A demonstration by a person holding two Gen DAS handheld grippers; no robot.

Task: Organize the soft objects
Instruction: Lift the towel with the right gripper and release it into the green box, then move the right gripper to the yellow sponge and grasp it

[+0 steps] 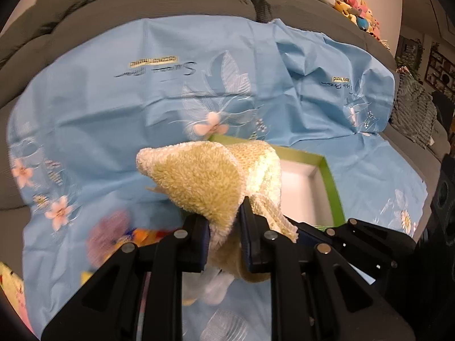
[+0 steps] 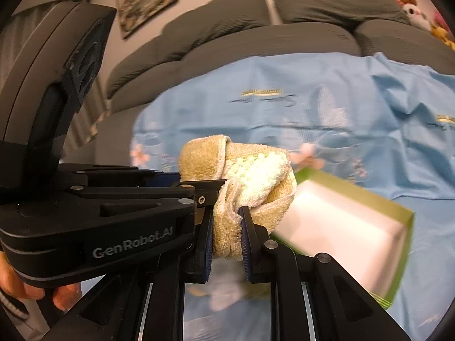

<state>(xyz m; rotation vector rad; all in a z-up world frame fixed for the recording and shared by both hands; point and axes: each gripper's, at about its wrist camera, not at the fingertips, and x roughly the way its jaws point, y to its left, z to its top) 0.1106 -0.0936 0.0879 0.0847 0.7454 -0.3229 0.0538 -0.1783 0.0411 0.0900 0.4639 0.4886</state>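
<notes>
Both tongs clamped on the yellow towel (image 1: 210, 182), above the green box (image 1: 331, 182).

If my left gripper (image 1: 224, 221) and right gripper (image 2: 226, 227) diverge, the bundle unrolls and misses the box.

Warm indoor light falls from above, even and fairly bright, on the light blue flowered sheet (image 1: 119, 108). The white inside of the green-rimmed cardboard box (image 2: 341, 227) glares nearly blown out in the right wrist view, and its edges smear with motion blur. Both fisheye views bend the grey sofa cushions (image 1: 142, 2) and darken at the corners. The small colourful objects (image 1: 113, 233) at lower left are blurred.
</notes>
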